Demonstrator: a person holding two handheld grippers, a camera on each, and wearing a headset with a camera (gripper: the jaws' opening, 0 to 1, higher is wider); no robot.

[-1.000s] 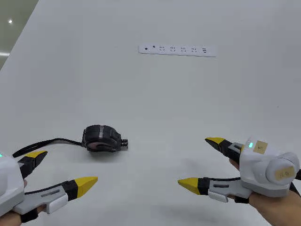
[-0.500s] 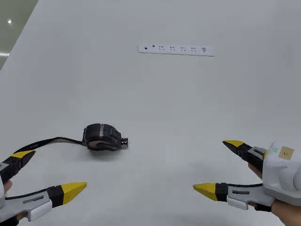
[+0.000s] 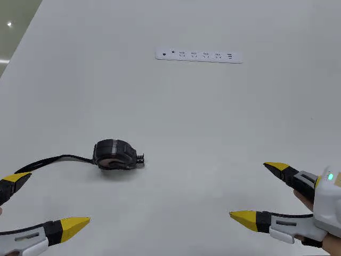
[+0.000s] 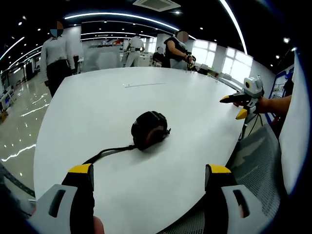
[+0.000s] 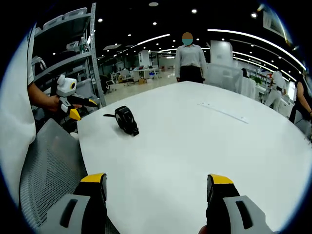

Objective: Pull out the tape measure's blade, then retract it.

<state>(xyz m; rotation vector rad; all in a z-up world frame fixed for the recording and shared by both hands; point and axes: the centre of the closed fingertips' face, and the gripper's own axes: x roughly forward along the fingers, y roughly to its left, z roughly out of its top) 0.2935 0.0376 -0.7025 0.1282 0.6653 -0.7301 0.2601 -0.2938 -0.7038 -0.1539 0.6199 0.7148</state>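
A black tape measure (image 3: 114,155) lies on the white table with its blade in and a black wrist strap (image 3: 49,160) trailing to its left. My left gripper (image 3: 45,201) is open at the lower left, well short of the tape. From the left gripper view the tape measure (image 4: 149,129) sits ahead between the jaws, at a distance. My right gripper (image 3: 262,193) stands open at the lower right with nothing between its fingers. The right gripper view has the tape measure (image 5: 126,119) far off to the left.
A white power strip (image 3: 198,55) lies flat at the far side of the white table (image 3: 186,117). Several people stand beyond the table's far edge in the gripper views. A grey mesh chair (image 5: 53,165) sits by the near edge.
Both grippers have drawn back toward the near edge and apart, the left one leftward, the right one rightward. The tape measure has stayed where it was.
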